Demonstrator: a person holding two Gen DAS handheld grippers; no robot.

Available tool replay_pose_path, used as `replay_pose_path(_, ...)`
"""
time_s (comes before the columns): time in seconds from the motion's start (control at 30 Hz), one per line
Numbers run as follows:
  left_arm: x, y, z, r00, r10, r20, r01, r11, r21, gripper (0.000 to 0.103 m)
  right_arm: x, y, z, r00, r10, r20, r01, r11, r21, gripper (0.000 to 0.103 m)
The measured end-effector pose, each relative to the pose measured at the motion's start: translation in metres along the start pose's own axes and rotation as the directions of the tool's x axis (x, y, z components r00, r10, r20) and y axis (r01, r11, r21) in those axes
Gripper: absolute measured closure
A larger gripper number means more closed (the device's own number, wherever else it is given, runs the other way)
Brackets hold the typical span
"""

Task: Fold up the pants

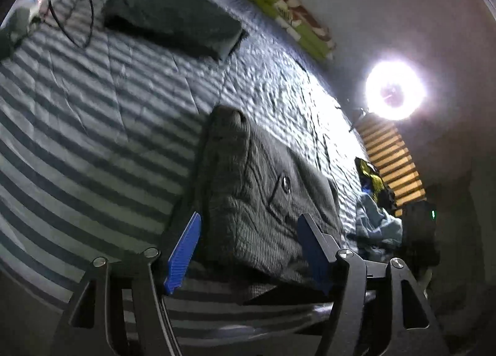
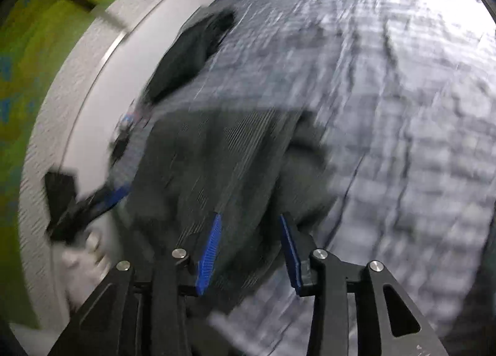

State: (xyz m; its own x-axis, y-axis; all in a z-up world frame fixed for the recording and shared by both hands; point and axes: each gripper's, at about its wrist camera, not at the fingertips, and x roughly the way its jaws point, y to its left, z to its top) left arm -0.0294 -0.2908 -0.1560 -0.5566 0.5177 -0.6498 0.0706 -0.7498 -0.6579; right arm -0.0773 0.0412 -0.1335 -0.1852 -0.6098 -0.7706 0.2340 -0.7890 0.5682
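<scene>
Pants (image 1: 260, 201) below open left hand-held gripper (image 1: 248, 225)

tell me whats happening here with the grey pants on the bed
A person is folding grey pants on a striped bedspread, with a hand-held gripper in each hand. The pants lie in a narrow folded bundle. The left hand-held gripper stands open over the near end of the bundle, gripping nothing. The right hand-held gripper is also open above the fabric, though that view is blurred. A dark pillow lies further up the bed.
</scene>
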Motion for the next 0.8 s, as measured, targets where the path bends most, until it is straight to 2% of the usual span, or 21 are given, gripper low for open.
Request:
replay_pose_path(0.13,0.014,-0.006,-0.006,0.998,0.048,-0.035,-0.047,0.998,0.033,0.040,0.024,0.019,-0.028,0.989,0.105,-0.103,-0.102,0.994,0.038,0.065)
replay_pose_path(0.2,0.013,-0.008,-0.007,0.997,0.068,-0.035,-0.067,0.997,0.034,0.068,0.034,0.025,-0.029,0.989,0.108,-0.104,-0.103,0.994,0.046,0.066)
replay_pose_path(0.23,0.011,-0.008,-0.007,0.996,0.077,-0.035,-0.076,0.997,0.029,0.074,0.036,0.029,-0.029,0.991,0.085,-0.100,-0.082,0.996,0.028,0.073)
replay_pose_path(0.27,0.009,-0.008,-0.007,0.996,0.083,-0.030,-0.082,0.996,0.025,0.074,0.038,0.032,-0.027,0.993,0.059,-0.099,-0.058,0.998,0.014,0.084)
replay_pose_path(0.37,-0.005,-0.019,-0.012,0.998,0.067,0.000,-0.066,0.997,0.047,0.077,0.025,0.033,-0.021,0.993,0.085,-0.087,-0.082,0.996,0.034,0.086)
replay_pose_path(0.4,-0.008,-0.023,-0.018,0.997,0.075,0.004,-0.075,0.995,0.071,0.077,0.014,0.034,-0.019,0.995,0.070,-0.069,-0.069,0.998,0.016,0.086)
replay_pose_path(0.43,-0.005,-0.025,-0.023,0.995,0.099,-0.014,-0.097,0.991,0.089,0.077,0.009,0.038,-0.019,0.997,0.046,-0.057,-0.046,0.999,-0.010,0.086)
replay_pose_path(0.47,0.005,-0.025,-0.032,0.986,0.156,-0.062,-0.148,0.982,0.117,0.077,0.007,0.038,-0.020,0.999,0.004,-0.051,-0.006,0.999,-0.041,0.086)
replay_pose_path(0.5,0.011,-0.023,-0.037,0.978,0.188,-0.090,-0.175,0.975,0.133,0.076,0.010,0.039,-0.023,0.997,-0.052,-0.058,0.047,0.996,-0.078,0.085)
replay_pose_path(0.57,0.014,-0.018,-0.041,0.967,0.222,-0.122,-0.208,0.970,0.123,0.074,0.024,0.038,-0.030,0.989,-0.080,-0.124,0.066,0.991,-0.117,0.081)
replay_pose_path(0.63,0.000,-0.019,-0.037,0.974,0.214,-0.075,-0.205,0.973,0.108,0.069,0.026,0.037,-0.033,0.982,-0.081,-0.168,0.057,0.989,-0.140,0.081)
replay_pose_path(0.7,-0.019,-0.035,-0.026,0.981,0.195,-0.003,-0.193,0.972,0.135,0.066,0.004,0.034,-0.026,0.994,-0.041,-0.104,0.025,0.988,-0.152,0.081)
replay_pose_path(0.77,-0.026,-0.056,-0.014,0.984,0.174,0.031,-0.177,0.967,0.181,0.065,-0.020,0.028,-0.011,1.000,0.009,0.000,-0.009,0.992,-0.124,0.081)
replay_pose_path(0.8,-0.025,-0.065,-0.009,0.986,0.164,0.042,-0.169,0.965,0.202,0.065,-0.032,0.024,0.001,0.997,-0.001,0.072,0.008,0.994,-0.106,0.081)
